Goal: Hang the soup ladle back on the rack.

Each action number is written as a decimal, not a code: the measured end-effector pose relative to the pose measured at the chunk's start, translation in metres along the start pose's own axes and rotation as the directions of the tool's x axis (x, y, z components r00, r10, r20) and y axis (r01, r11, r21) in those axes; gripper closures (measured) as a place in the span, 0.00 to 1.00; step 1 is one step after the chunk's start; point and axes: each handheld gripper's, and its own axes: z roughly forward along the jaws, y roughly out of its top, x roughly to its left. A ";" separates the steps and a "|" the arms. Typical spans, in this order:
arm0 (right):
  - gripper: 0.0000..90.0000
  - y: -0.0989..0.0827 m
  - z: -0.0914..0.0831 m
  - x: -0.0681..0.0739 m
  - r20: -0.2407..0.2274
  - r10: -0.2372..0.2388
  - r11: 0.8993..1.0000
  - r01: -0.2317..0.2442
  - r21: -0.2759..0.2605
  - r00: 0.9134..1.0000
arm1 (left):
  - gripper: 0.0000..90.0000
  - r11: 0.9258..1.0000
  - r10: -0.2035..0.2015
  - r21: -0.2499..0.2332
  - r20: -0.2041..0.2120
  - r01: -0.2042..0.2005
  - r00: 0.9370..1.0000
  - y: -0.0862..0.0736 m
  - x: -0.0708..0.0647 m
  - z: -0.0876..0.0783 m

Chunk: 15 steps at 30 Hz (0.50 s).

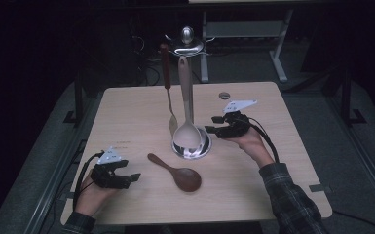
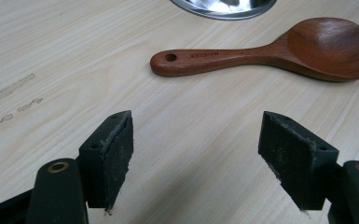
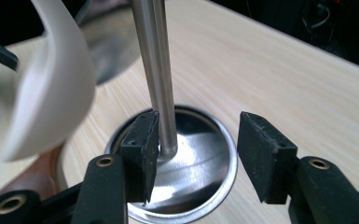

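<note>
A steel utensil stand rises from a round base (image 1: 200, 149) at the table's middle. A cream ladle (image 1: 187, 134) and a brown-handled utensil (image 1: 166, 68) hang from it. A dark wooden spoon (image 1: 178, 174) lies flat in front of the stand, bowl to the right. My left gripper (image 1: 132, 178) rests open at the front left, and the wooden spoon (image 2: 270, 51) lies just beyond its empty jaws (image 2: 196, 149). My right gripper (image 1: 209, 128) is open, low at the right of the base. Its jaws (image 3: 198, 149) hold nothing, and the stand's pole (image 3: 156, 70) stands just past the left pad.
A small dark round object (image 1: 224, 95) lies on the table behind the right hand. The ladle's bowl (image 3: 51, 84) hangs close at the left of the right gripper's view, over the base (image 3: 200, 182). Bare tabletop (image 1: 126, 117) stretches to the left and back.
</note>
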 end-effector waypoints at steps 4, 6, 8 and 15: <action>0.53 -0.008 0.017 0.002 -0.020 0.008 1.000 -0.008 0.021 1.000 | 0.29 1.000 0.001 0.001 -0.001 -0.001 1.000 0.000 0.000 0.000; 0.53 -0.011 0.028 0.004 -0.033 0.001 1.000 0.000 0.022 0.999 | 0.29 1.000 0.000 0.001 0.000 0.000 1.000 0.000 0.000 0.000; 0.53 -0.013 0.038 0.008 -0.039 0.005 0.999 -0.004 0.034 0.999 | 0.29 1.000 -0.002 -0.001 0.001 0.002 1.000 0.001 0.000 -0.001; 0.54 -0.015 0.063 0.017 -0.045 -0.004 1.000 0.005 0.023 0.999 | 0.30 1.000 -0.004 -0.006 0.024 0.004 1.000 0.013 -0.001 -0.007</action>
